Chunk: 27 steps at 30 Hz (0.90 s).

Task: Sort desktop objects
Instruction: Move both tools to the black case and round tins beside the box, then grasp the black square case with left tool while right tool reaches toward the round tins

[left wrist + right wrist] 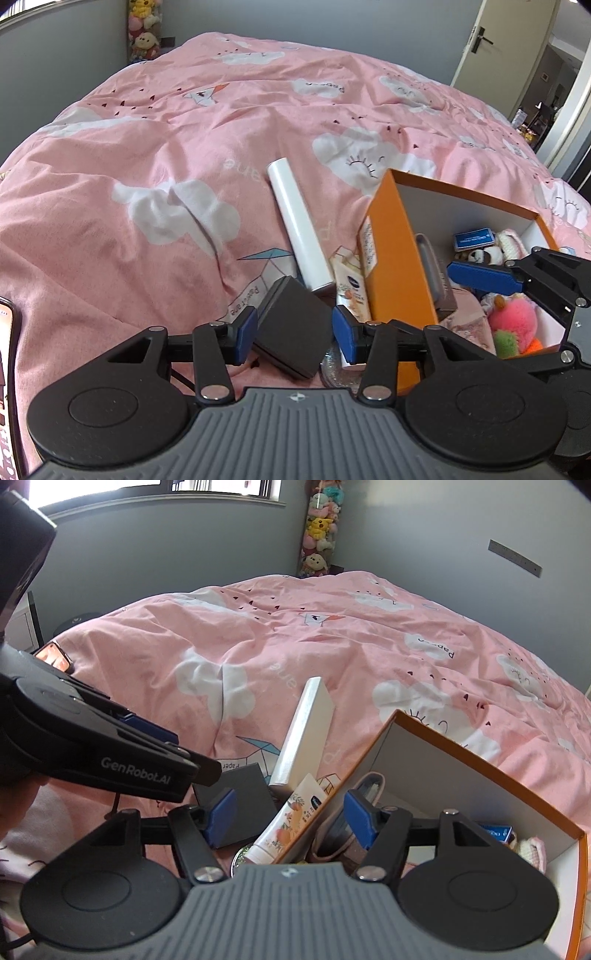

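Observation:
An orange box (397,258) with white inside stands on the pink bed, holding a pink plush toy (513,321), a blue tin (474,238) and other small items. Beside its left wall lie a long white box (299,225), a hand cream tube (352,291) and a dark grey square box (291,328). My left gripper (294,332) is open, its fingers on either side of the dark box. My right gripper (291,819) is open above the tube (291,819) and the box's near wall (369,749); it also shows in the left wrist view (491,278).
The pink duvet (166,147) spreads wide to the left and behind. A phone (55,657) lies at the bed's left edge. A round glittery item (332,365) lies under the tube. Plush toys (319,528) hang in the corner; a door (506,48) stands at right.

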Tool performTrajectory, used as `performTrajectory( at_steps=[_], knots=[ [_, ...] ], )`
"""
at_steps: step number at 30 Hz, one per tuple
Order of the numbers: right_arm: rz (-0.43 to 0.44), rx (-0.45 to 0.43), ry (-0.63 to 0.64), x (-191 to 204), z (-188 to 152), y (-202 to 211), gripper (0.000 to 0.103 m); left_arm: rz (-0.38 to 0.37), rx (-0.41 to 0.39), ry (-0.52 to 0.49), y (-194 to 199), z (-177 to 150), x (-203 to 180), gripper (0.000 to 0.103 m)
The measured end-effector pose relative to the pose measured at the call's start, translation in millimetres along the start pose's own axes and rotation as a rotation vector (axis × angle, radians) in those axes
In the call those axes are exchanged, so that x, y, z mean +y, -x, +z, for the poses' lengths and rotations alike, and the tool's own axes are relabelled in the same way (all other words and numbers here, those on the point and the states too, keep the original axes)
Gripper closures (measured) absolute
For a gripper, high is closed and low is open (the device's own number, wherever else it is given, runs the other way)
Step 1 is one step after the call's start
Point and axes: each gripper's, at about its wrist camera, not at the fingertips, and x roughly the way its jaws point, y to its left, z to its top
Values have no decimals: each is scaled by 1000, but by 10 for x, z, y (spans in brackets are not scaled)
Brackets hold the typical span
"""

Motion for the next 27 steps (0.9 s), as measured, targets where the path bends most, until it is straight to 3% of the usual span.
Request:
performTrajectory(
  at_steps=[20, 27],
  knots=[
    [-58, 36, 119, 63, 109, -396, 29, -10, 63, 90, -373, 61, 257, 42],
    [-71, 56, 172, 41, 129, -508, 28, -1, 96, 65, -468, 52, 266, 40]
  ],
)
